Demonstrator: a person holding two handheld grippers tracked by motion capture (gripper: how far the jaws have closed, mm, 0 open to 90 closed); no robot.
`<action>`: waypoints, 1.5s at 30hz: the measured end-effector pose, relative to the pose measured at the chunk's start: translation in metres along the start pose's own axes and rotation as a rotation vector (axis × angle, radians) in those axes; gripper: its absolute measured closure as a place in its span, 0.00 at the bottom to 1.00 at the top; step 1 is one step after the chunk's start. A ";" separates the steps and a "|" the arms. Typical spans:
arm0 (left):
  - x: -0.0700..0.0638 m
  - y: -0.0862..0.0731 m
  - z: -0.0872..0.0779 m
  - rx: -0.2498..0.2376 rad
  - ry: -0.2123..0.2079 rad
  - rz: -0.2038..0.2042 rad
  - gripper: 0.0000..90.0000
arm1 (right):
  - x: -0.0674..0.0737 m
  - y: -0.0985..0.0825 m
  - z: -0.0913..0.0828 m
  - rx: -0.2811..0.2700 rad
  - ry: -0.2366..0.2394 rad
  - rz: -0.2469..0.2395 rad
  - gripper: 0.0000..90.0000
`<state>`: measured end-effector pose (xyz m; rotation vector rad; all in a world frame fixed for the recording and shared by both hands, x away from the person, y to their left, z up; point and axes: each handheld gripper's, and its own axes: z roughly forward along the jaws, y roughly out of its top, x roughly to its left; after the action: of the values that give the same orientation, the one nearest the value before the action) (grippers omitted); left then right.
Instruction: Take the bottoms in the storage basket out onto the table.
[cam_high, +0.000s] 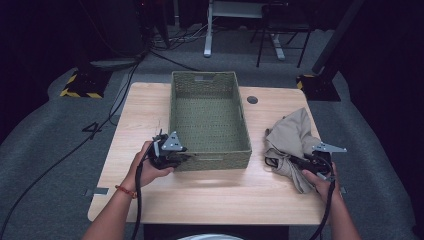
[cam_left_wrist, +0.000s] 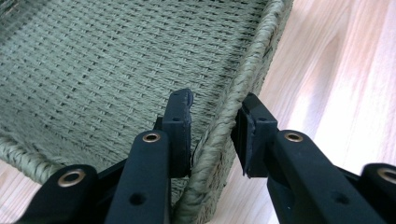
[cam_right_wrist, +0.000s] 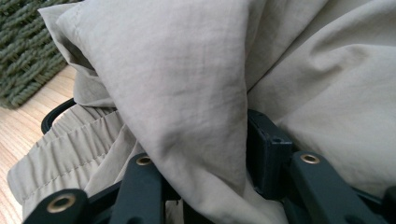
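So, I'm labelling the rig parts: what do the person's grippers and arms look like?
Both grippers, the left gripper and the right gripper, are black, with two flat-padded jaws, brass-coloured rivets, a grey three-cornered plate on top and a trailing black cable. The arms are bare; the left wrist wears a red-orange bracelet.

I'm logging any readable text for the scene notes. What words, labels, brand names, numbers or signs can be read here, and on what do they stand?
None can be read.
The woven basket, the beige garment and the wooden table bear no lettering.
The black-and-yellow striped edge on the floor is a hazard marking without words.
The black mark on the carpet looks like a "4", but it is too small to be sure.
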<state>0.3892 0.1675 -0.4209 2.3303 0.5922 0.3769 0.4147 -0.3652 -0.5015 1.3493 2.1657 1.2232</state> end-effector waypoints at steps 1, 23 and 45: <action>0.002 -0.003 -0.002 0.002 0.003 -0.007 0.75 | 0.000 0.000 0.000 0.000 0.000 0.000 0.68; 0.044 -0.056 -0.051 0.041 0.136 -0.113 0.67 | 0.000 0.000 0.000 0.000 0.000 0.001 0.68; 0.068 -0.074 -0.069 0.079 0.287 -0.195 0.56 | 0.000 0.000 0.000 -0.001 0.000 0.000 0.68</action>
<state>0.3952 0.2887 -0.4156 2.2829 0.9806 0.6110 0.4150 -0.3655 -0.5016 1.3488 2.1647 1.2241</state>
